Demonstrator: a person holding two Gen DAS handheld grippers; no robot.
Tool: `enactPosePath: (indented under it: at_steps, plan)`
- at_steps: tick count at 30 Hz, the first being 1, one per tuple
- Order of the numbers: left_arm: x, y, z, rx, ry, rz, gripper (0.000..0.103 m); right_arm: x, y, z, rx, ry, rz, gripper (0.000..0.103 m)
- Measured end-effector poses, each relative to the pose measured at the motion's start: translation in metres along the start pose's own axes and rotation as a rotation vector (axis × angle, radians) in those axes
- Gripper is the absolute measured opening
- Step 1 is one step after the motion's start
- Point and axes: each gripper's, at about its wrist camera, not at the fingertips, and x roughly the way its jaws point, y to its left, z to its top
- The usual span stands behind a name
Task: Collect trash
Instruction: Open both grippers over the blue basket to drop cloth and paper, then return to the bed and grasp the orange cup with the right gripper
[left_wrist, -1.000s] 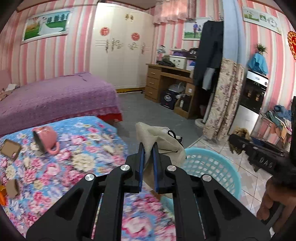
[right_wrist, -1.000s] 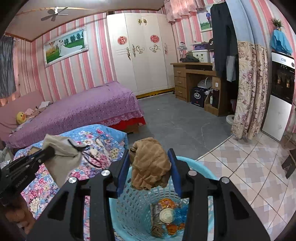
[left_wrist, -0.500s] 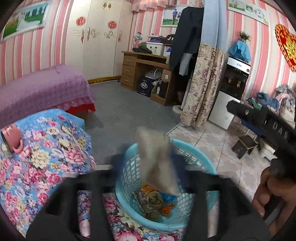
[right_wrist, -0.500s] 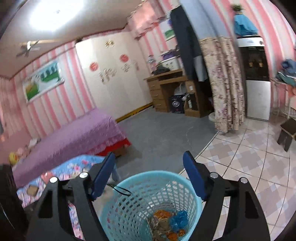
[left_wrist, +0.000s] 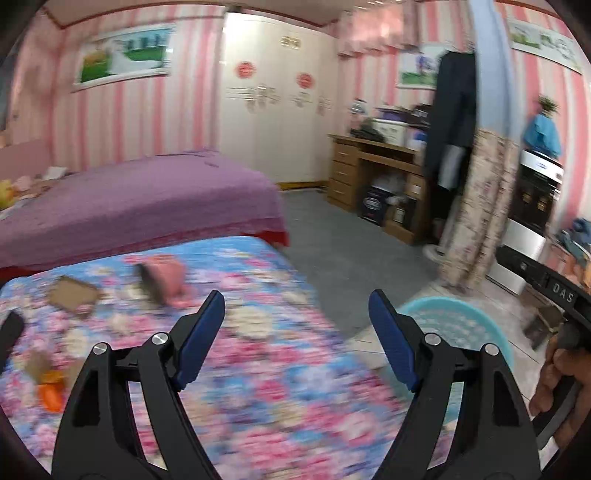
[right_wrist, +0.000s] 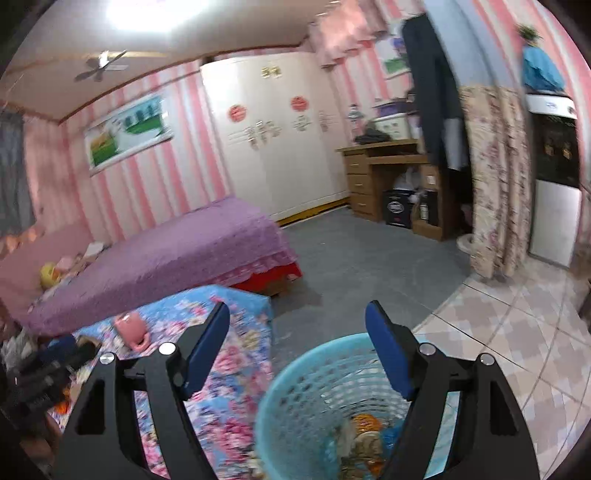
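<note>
My left gripper hangs over the floral-clothed table; its jaws are opening and nothing is between them. On the cloth lie a tipped pink mug, a cardboard piece and an orange scrap. The light blue basket stands to the right, off the table's edge. My right gripper is open and empty above that basket, which holds wrappers and other trash. The pink mug shows to its left.
A purple bed stands behind the table, with a white wardrobe beyond. A wooden desk, a floral curtain and a water dispenser line the right. A person's hand grips the other tool's handle.
The left gripper let go of the beige cloth over the basket, opened and swung left over the table. The right gripper released the brown cloth and opened.
</note>
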Motion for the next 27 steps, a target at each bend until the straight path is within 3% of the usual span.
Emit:
enactPosePath:
  at_steps: [10,15,18,27]
  plan:
    - [-0.068,0.173,-0.031,-0.103,-0.023,0.281,0.078,0.007,0.147,-0.030,-0.239,0.045,0.182,0.075]
    - [-0.088,0.236,-0.060,-0.199,-0.027,0.345,0.080,0.009,0.211,-0.057,-0.315,0.078,0.305,0.081]
    - [-0.095,0.261,-0.071,-0.256,-0.047,0.376,0.087,0.015,0.239,-0.074,-0.289,0.115,0.398,0.085]
    - [-0.117,0.298,-0.082,-0.301,-0.107,0.434,0.096,0.035,0.300,-0.116,-0.320,0.193,0.403,0.092]
